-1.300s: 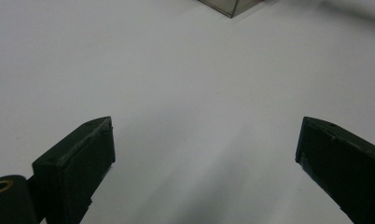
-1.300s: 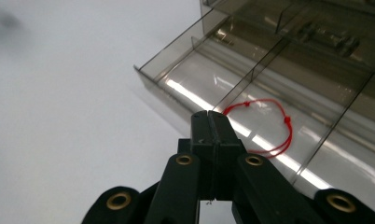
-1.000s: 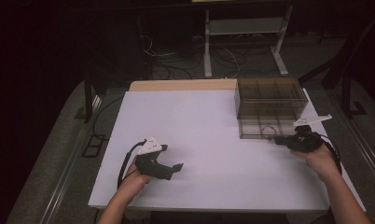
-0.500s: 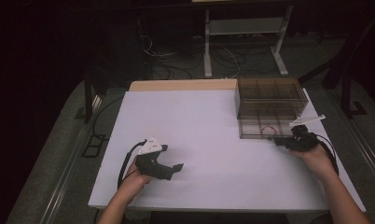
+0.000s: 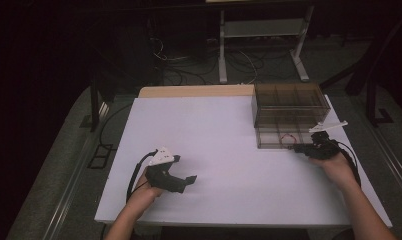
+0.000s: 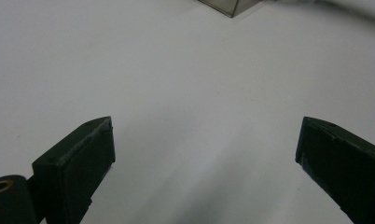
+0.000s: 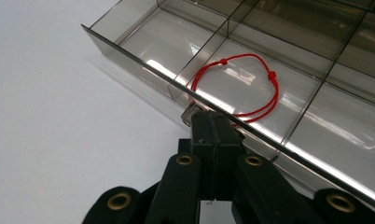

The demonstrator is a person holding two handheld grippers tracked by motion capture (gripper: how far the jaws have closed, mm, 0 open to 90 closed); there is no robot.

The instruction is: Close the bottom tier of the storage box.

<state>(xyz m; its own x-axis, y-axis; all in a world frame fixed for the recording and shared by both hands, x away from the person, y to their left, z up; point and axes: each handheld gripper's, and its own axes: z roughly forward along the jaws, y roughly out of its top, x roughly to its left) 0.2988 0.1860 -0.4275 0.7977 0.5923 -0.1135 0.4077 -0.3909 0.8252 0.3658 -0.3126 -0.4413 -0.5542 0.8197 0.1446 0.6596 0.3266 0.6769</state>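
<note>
Box (image 5: 291,114), a smoky clear divided tray, sits at the table's (image 5: 214,135) far right. Left gripper (image 5: 181,181) rests well apart from it at the near left, jaws wide and empty. Right gripper (image 7: 214,122), jaws pressed together on a small tab (image 7: 191,113) at the box's near wall, is much nearer; just beyond that wall lies a red cord loop (image 7: 241,87) in a near compartment.
</note>
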